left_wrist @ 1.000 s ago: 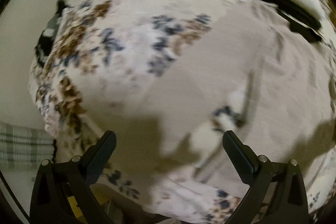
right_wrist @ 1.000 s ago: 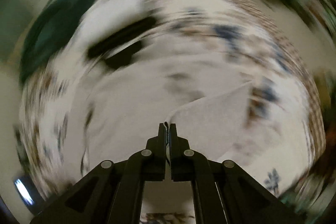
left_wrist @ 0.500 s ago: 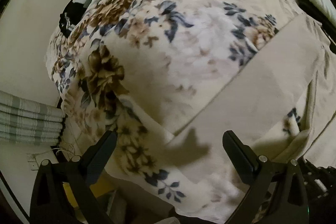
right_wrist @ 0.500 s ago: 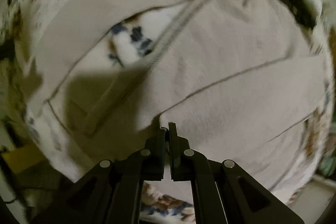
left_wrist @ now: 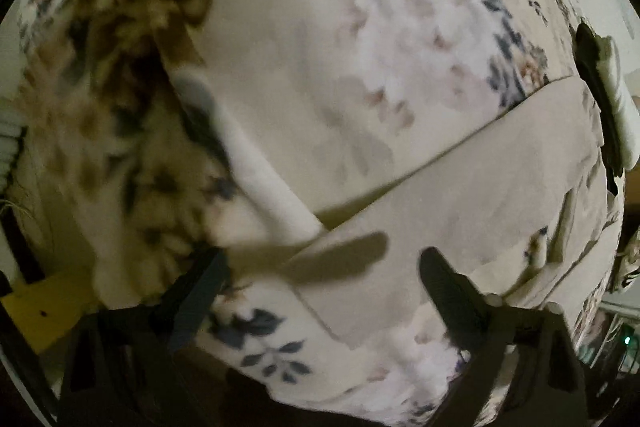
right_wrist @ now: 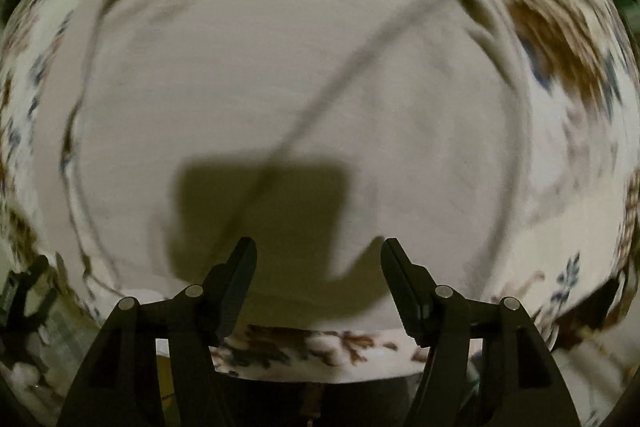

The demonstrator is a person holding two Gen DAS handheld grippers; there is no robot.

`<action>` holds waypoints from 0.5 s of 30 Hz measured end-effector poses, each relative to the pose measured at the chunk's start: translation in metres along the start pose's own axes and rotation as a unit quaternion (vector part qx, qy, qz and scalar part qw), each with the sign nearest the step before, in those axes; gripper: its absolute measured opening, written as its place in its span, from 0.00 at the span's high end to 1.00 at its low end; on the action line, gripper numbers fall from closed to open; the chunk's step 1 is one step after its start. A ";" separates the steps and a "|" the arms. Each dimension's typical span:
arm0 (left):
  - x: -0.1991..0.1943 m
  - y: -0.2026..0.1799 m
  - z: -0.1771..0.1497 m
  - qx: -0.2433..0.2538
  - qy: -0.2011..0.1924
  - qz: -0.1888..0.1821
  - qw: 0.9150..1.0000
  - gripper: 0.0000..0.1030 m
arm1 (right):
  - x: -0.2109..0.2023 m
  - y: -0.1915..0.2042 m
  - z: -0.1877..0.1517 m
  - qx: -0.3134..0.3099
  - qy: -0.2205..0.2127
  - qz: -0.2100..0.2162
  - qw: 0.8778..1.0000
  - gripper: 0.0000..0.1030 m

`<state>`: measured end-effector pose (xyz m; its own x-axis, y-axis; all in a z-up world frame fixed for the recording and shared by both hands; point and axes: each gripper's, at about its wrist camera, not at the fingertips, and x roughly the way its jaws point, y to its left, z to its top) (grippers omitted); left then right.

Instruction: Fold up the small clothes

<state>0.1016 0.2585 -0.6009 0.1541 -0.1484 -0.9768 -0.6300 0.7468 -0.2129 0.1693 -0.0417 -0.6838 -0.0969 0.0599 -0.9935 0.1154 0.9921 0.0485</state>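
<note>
With both my left gripper [left_wrist: 320, 267] and right gripper [right_wrist: 318, 259] spread and empty, the beige garment [right_wrist: 300, 67] could slide unfolded on the plush floral blanket [left_wrist: 340, 47].

Both cameras looked down from close above; the left took in blanket [left_wrist: 320, 67] and cloth [left_wrist: 460, 211]; the right sat closer, over the same cloth [right_wrist: 300, 67].

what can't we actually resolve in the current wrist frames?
- Left wrist: motion blur smears the floral blanket; the white roll on it can't be identified.
- Left wrist: the dark item at the right rim is cut off.
- Right wrist: the beige garment fills the view, blurred; its type and outline are unreadable.
- Both grippers stand open, empty.
</note>
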 end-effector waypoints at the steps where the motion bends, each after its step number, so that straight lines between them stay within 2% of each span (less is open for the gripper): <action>1: 0.003 -0.003 -0.001 0.005 0.000 0.001 1.000 0.36 | 0.002 -0.005 0.000 0.007 0.003 0.000 1.000 0.36; 2: 0.005 -0.006 -0.003 0.013 -0.002 0.004 1.000 0.72 | 0.005 -0.010 -0.001 0.014 0.006 -0.002 1.000 0.36; 3: 0.005 -0.010 -0.006 0.020 -0.004 0.016 1.000 0.90 | 0.006 -0.012 -0.003 0.017 0.007 -0.004 1.000 0.36; 4: 0.000 -0.013 -0.010 0.022 -0.013 0.025 0.999 0.91 | -0.002 -0.031 -0.004 0.017 0.008 -0.004 1.000 0.36; 5: -0.007 -0.014 -0.014 0.021 -0.026 0.025 0.999 0.95 | -0.002 -0.034 -0.004 0.016 0.007 -0.007 1.000 0.36; 11: -0.069 -0.040 -0.033 0.054 -0.094 0.042 0.993 0.96 | -0.001 -0.031 -0.019 0.003 -0.010 -0.009 1.000 0.36; 15: -0.118 -0.092 -0.046 0.132 -0.140 0.029 0.981 0.96 | -0.012 -0.059 -0.018 0.015 -0.017 0.007 1.000 0.36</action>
<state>0.1065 0.1775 -0.4667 0.3508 0.0558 -0.9348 -0.4303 0.8962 -0.1080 0.1457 -0.0991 -0.6731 -0.0621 0.0705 -0.9956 0.1457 0.9874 0.0609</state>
